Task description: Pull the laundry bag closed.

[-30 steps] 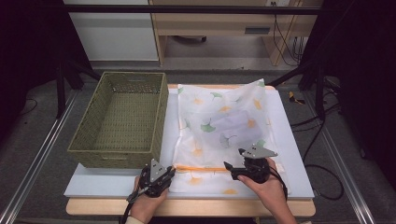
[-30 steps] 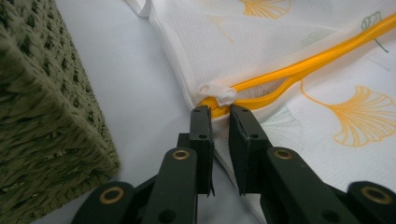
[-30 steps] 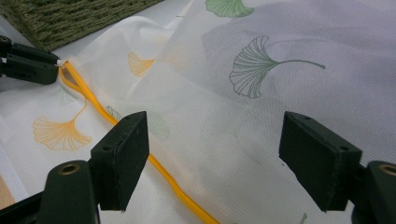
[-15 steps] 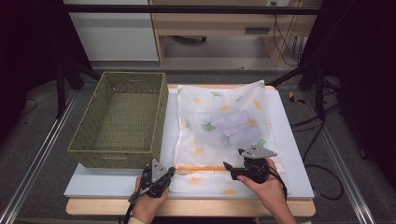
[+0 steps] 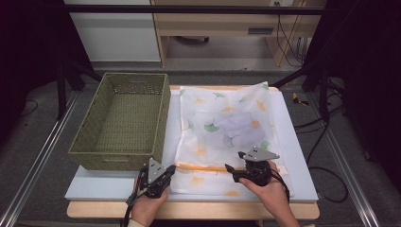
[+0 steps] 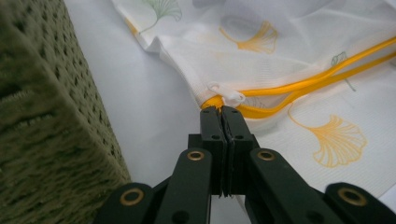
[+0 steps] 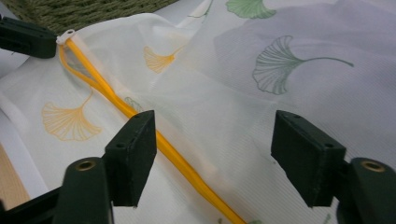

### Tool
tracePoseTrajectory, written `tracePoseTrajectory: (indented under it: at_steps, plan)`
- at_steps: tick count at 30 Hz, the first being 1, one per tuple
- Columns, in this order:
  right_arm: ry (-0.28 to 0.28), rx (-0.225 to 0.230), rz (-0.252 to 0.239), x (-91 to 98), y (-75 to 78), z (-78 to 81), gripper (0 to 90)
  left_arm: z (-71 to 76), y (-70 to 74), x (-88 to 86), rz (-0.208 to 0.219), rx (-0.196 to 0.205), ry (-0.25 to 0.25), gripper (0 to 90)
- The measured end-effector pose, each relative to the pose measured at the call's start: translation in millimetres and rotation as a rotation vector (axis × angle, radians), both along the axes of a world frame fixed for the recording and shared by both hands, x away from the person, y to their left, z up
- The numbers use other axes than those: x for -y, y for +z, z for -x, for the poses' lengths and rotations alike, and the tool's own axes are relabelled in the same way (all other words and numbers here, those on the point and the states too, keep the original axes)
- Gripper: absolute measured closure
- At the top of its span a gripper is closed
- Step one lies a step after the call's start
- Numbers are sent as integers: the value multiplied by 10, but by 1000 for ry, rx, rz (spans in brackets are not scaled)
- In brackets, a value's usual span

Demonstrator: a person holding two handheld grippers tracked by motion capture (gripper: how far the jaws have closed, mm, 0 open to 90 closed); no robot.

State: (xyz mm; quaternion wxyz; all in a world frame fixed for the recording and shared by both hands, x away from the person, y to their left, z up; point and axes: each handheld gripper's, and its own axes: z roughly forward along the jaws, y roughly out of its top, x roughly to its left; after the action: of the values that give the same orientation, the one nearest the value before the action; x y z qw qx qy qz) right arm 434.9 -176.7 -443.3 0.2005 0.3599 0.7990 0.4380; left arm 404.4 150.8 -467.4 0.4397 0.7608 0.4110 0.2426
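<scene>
Jaws pressed together, the left gripper [image 6: 222, 112] pinches the end of the orange zipper [image 6: 299, 86] of a white mesh laundry bag [image 5: 227, 127] lying at centre frame in the high view. The right gripper [image 7: 212, 158], jaws apart and just closing, straddles the zipper without touching it. A green woven basket [image 5: 123, 123] sits at left.

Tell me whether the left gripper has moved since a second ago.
Yes, slightly: in the high view the left gripper has crept right, away from the basket, to the mesh bag, and shut on its zipper end.
</scene>
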Motion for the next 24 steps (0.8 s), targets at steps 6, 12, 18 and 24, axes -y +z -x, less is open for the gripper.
tracePoseTrajectory:
  at_steps: [6,12,18,24]
  plan:
    - [72,3,-1,-230,146,36,532,42,98,30,18,28,-20,892]
    - [144,-18,39,-621,299,13,745,40,107,30,16,33,-19,892]
    - [209,-82,23,-968,461,-129,872,31,108,20,17,35,-20,892]
    - [253,-137,32,-1313,514,-277,869,30,106,8,23,33,-18,892]
